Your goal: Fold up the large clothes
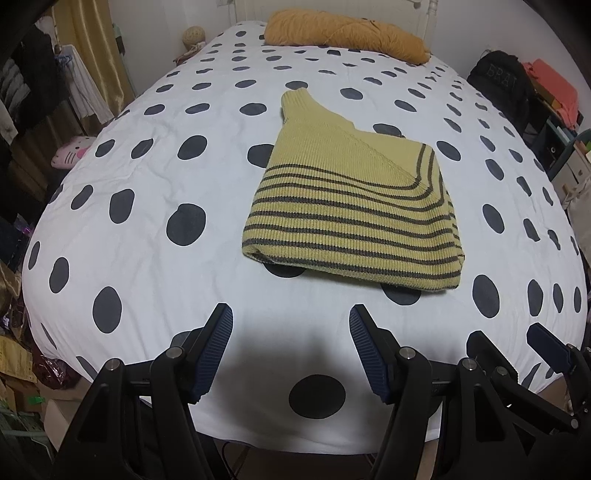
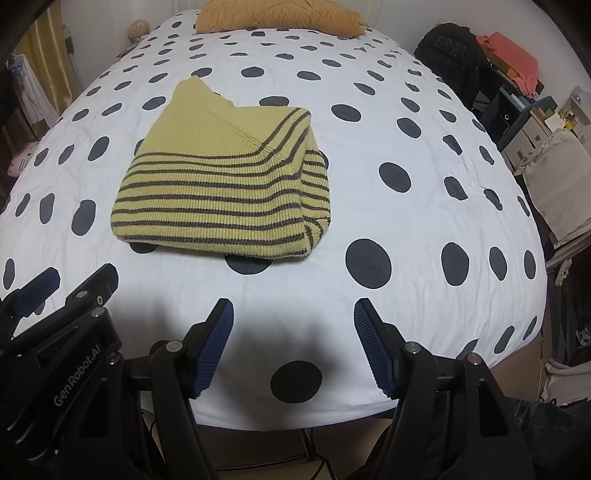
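A yellow knit sweater with dark stripes (image 1: 351,206) lies folded into a compact stack on the polka-dot bed cover (image 1: 147,206). It also shows in the right wrist view (image 2: 221,184). My left gripper (image 1: 291,314) is open and empty, held above the near edge of the bed, short of the sweater. My right gripper (image 2: 293,308) is open and empty too, beside the left one, which shows at the lower left of the right wrist view (image 2: 74,280). The right gripper shows at the lower right of the left wrist view (image 1: 517,343).
A mustard pillow or blanket (image 1: 343,33) lies at the head of the bed. Clothes racks and clutter (image 1: 33,110) stand on the left. A black backpack (image 2: 448,55), shelves and a white bag (image 2: 557,184) stand on the right.
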Demonstrator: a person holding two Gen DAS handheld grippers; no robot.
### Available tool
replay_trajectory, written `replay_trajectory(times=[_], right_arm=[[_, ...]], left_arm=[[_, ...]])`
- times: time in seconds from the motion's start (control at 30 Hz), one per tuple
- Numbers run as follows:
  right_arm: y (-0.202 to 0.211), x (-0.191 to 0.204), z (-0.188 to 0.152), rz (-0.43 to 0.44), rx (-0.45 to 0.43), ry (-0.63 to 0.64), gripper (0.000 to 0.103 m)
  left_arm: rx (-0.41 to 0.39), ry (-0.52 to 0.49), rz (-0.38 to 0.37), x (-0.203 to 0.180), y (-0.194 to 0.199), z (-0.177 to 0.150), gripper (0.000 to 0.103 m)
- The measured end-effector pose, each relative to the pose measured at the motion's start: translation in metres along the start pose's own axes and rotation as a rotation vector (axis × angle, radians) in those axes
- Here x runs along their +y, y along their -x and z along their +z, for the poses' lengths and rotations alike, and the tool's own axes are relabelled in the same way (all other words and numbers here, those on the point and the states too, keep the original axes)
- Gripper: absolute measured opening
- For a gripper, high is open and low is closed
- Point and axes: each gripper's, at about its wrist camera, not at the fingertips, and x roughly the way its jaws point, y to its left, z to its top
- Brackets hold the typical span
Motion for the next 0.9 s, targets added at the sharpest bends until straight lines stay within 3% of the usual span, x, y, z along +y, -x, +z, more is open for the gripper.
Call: replay_trajectory(times=[0.9], right_arm=[[0.0009, -0.0059, 0.0015, 0.002, 0.002, -0.009, 0.068]], left_arm=[[-0.005, 0.001, -0.003, -0.0058, 0.0014, 0.0016, 0.066]])
